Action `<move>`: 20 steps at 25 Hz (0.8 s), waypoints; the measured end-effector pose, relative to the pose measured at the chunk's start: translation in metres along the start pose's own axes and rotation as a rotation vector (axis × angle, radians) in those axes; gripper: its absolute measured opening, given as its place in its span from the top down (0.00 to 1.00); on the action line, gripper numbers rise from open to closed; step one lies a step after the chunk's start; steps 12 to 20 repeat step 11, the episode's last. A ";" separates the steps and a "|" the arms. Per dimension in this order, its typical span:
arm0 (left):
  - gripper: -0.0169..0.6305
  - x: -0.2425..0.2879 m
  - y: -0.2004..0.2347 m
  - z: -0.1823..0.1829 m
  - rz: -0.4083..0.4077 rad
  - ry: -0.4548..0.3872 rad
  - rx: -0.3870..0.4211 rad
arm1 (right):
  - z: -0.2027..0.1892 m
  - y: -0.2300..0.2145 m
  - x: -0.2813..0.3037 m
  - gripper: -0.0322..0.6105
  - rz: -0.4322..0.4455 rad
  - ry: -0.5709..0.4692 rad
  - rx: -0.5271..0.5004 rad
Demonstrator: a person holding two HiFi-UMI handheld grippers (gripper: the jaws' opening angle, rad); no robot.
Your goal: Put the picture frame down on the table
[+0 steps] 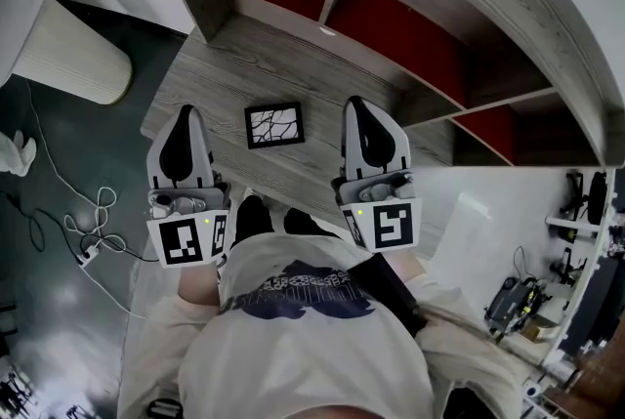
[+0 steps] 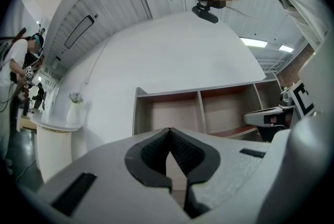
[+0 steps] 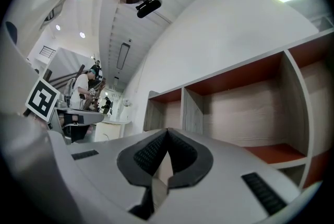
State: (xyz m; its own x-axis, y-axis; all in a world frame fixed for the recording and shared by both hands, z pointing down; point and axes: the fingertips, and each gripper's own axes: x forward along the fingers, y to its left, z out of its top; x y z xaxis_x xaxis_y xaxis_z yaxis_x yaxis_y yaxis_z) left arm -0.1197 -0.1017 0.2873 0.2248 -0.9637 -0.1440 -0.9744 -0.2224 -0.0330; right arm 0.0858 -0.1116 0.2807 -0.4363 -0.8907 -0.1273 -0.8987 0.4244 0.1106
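Seen from the head view, a grey wooden shelf unit with dark red back panels [image 1: 391,26] runs from 12 to 3 o'clock, its open compartments split by upright dividers. At 10 o'clock stands a white ribbed cylindrical pedestal [image 1: 73,56] on the dark grey floor [image 1: 49,173]. A thin white cable [image 1: 86,212] loops across that floor at 8 o'clock and ends near a small white power strip [image 1: 88,256]. At 4 o'clock sits a cluster of dark equipment [image 1: 518,305], too small to identify. In the left gripper view, a white vase of pale flowers [image 2: 74,108] rests on a white counter [image 2: 52,126] at 9 o'clock, and a person in a white shirt [image 2: 15,61] stands at the far edge.
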 end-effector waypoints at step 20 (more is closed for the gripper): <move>0.96 0.002 0.004 -0.003 0.006 0.007 0.001 | 0.000 0.002 0.005 0.95 -0.004 0.005 -0.023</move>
